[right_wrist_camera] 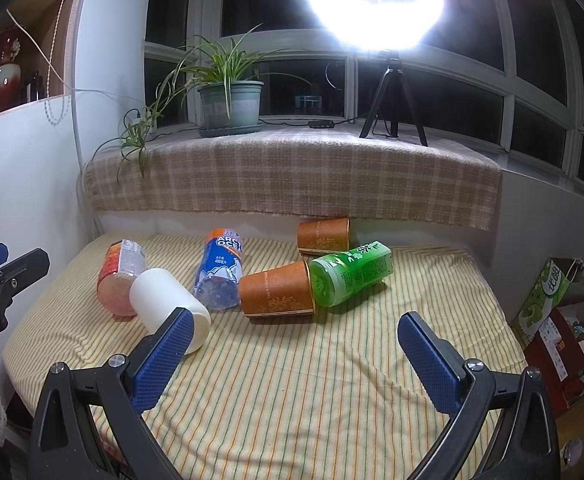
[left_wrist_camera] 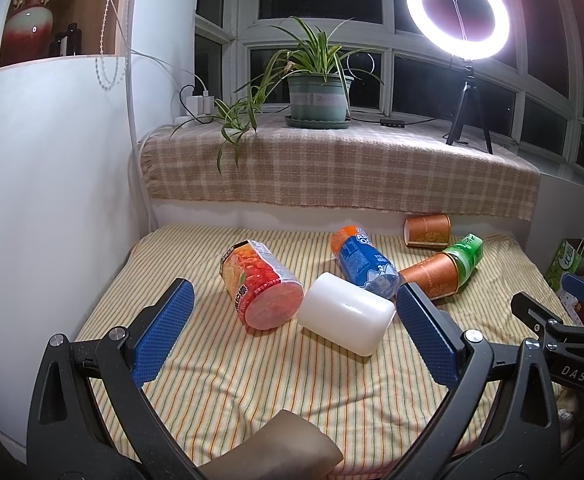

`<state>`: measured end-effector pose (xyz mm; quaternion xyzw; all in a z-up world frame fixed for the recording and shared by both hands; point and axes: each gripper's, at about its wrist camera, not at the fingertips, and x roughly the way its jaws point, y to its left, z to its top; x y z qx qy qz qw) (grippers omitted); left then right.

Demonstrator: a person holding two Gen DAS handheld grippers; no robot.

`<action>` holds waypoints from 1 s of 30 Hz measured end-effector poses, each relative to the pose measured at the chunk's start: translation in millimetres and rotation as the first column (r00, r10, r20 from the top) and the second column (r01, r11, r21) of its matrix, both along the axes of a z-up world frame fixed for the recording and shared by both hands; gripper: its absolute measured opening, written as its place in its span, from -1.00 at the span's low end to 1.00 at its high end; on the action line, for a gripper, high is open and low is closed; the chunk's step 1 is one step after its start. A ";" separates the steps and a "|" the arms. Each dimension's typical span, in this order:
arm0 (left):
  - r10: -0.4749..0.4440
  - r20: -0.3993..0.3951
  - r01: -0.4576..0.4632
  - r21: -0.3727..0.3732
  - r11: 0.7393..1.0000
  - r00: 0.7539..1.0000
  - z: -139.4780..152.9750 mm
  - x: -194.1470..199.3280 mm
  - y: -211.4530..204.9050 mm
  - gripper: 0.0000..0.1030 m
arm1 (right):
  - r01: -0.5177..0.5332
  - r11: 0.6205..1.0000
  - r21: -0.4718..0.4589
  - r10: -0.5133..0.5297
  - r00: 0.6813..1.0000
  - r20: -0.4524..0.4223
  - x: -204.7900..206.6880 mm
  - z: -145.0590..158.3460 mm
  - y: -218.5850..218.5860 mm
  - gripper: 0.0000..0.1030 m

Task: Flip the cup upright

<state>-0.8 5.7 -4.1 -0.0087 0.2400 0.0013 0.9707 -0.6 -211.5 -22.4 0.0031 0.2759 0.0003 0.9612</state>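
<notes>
A white cup (left_wrist_camera: 346, 314) lies on its side on the striped cloth, between the open fingers of my left gripper (left_wrist_camera: 292, 328) and just ahead of them. It also shows in the right wrist view (right_wrist_camera: 167, 300), partly behind my right gripper's left finger (right_wrist_camera: 163, 360). An orange paper cup (right_wrist_camera: 277, 290) lies on its side in the middle, touching a green bottle (right_wrist_camera: 352, 274). A second orange cup (right_wrist_camera: 324, 236) lies at the back. My right gripper (right_wrist_camera: 296, 360) is open and empty, short of the orange cup.
A red-orange can (left_wrist_camera: 261, 286) and a blue-labelled bottle (left_wrist_camera: 362, 262) lie beside the white cup. A plaid-covered sill (left_wrist_camera: 332, 168) with a potted plant (left_wrist_camera: 318, 92) and ring light (left_wrist_camera: 458, 8) stands behind. A wall is left; boxes (right_wrist_camera: 552, 320) stand at the right.
</notes>
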 end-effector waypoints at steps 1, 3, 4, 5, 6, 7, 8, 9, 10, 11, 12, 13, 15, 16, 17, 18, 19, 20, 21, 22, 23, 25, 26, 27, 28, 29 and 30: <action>0.000 -0.001 0.000 0.000 1.000 1.000 0.4 0.3 -0.3 0.99 | 0.001 1.000 0.001 -0.001 1.000 0.000 -0.3 0.3 -0.2 0.99; 0.001 0.000 -0.001 -0.002 1.000 1.000 0.5 -0.3 3.7 0.99 | 0.000 1.000 0.002 0.000 1.000 -0.002 -0.1 0.5 0.4 0.99; 0.001 0.000 -0.001 -0.003 1.000 1.000 0.5 -0.4 4.4 0.99 | 0.000 1.000 0.003 0.000 1.000 -0.004 1.3 -0.5 1.1 0.99; 0.001 0.000 -0.001 -0.003 1.000 1.000 0.4 -0.4 4.9 0.99 | 0.000 1.000 0.004 0.000 1.000 -0.006 1.9 -0.6 1.5 0.99; 0.000 -0.001 0.000 -0.003 1.000 1.000 0.6 -0.3 4.4 0.99 | -0.002 1.000 0.005 0.002 1.000 -0.007 3.0 -1.7 1.3 0.99; 0.001 -0.001 -0.001 -0.003 1.000 1.000 0.6 -0.3 4.5 0.99 | -0.003 1.000 0.005 0.003 1.000 -0.008 3.3 -1.3 2.0 0.99; 0.001 -0.001 -0.001 -0.003 1.000 1.000 0.5 -0.4 5.0 0.99 | -0.005 1.000 0.005 0.005 1.000 -0.008 4.0 -2.2 1.6 0.99; 0.001 -0.002 -0.001 -0.003 1.000 1.000 0.4 -0.5 5.4 0.99 | -0.007 1.000 0.006 0.007 1.000 -0.009 5.1 -4.2 0.6 0.99; 0.000 -0.001 0.000 -0.003 1.000 1.000 0.6 -0.4 4.7 0.99 | -0.008 1.000 0.006 0.008 1.000 -0.009 5.6 -4.2 1.3 0.99; 0.000 -0.001 0.000 -0.003 1.000 1.000 0.5 -0.5 5.1 0.99 | -0.009 1.000 0.007 0.009 1.000 -0.010 6.0 -4.3 1.2 0.99; 0.000 -0.001 0.000 -0.002 1.000 1.000 0.5 -0.5 5.6 0.99 | -0.010 1.000 0.007 0.010 1.000 -0.010 6.3 -4.2 1.3 0.99; 0.000 -0.001 0.000 -0.003 1.000 1.000 0.7 -0.2 4.6 0.99 | -0.011 1.000 0.008 0.011 1.000 -0.011 6.6 -4.3 1.0 0.99; 0.001 -0.001 -0.001 -0.003 1.000 1.000 0.3 -0.2 5.7 0.99 | -0.012 1.000 0.009 0.012 1.000 -0.012 7.1 -4.3 0.8 0.99; 0.001 -0.002 -0.001 -0.004 1.000 1.000 0.6 -0.2 4.8 0.99 | -0.012 1.000 0.008 0.013 1.000 -0.013 7.8 -4.4 0.9 0.99; 0.001 -0.002 -0.001 -0.004 1.000 1.000 0.5 -0.4 5.3 0.99 | -0.013 1.000 0.009 0.013 1.000 -0.014 8.4 -4.7 0.9 0.99; 0.002 -0.001 -0.002 -0.004 1.000 1.000 0.4 -0.6 5.7 0.99 | -0.013 1.000 0.010 0.013 1.000 -0.015 8.8 -4.7 1.0 0.99; 0.003 -0.002 -0.003 -0.004 1.000 1.000 0.4 0.3 5.8 0.99 | -0.013 1.000 0.010 0.014 1.000 -0.016 9.3 -5.0 1.1 0.99; 0.003 -0.003 -0.003 -0.005 1.000 1.000 0.1 0.8 7.1 0.99 | -0.013 1.000 0.010 0.013 1.000 -0.016 9.1 -4.9 1.7 0.99; 0.003 -0.004 -0.003 -0.006 1.000 1.000 -0.2 1.2 8.3 0.99 | -0.014 1.000 0.011 0.014 1.000 -0.017 9.5 -5.1 2.0 0.99; 0.003 -0.002 -0.003 -0.005 1.000 1.000 0.0 1.1 7.3 0.99 | -0.015 1.000 0.011 0.016 1.000 -0.019 10.0 -5.3 2.4 0.99; 0.003 -0.002 -0.003 -0.004 1.000 1.000 -0.3 1.2 8.1 0.99 | -0.017 1.000 0.011 0.017 1.000 -0.021 10.6 -5.4 2.5 0.99; 0.002 -0.003 -0.002 -0.005 1.000 1.000 0.0 1.2 7.3 0.99 | -0.019 1.000 0.009 0.020 1.000 -0.023 11.6 -6.3 3.5 0.99; 0.002 -0.003 -0.002 -0.005 1.000 1.000 -0.2 1.2 7.7 0.99 | -0.020 1.000 0.009 0.021 0.999 -0.025 12.8 -6.5 3.8 0.99; 0.003 -0.002 -0.003 -0.005 1.000 1.000 0.0 1.2 7.1 0.99 | -0.021 1.000 0.010 0.021 0.999 -0.026 13.7 -6.7 4.1 0.99; 0.003 -0.003 -0.003 -0.004 1.000 1.000 0.0 1.2 7.1 0.99 | -0.022 1.000 0.010 0.022 0.999 -0.028 14.6 -7.0 4.2 0.99; 0.003 -0.003 -0.003 -0.005 1.000 1.000 0.0 1.2 7.1 0.99 | -0.023 1.000 0.010 0.023 0.999 -0.029 15.5 -7.2 4.4 0.99; 0.003 -0.003 -0.003 -0.004 1.000 1.000 -0.1 1.2 7.1 0.99 | -0.023 1.000 0.011 0.023 0.999 -0.030 16.0 -7.1 4.7 0.99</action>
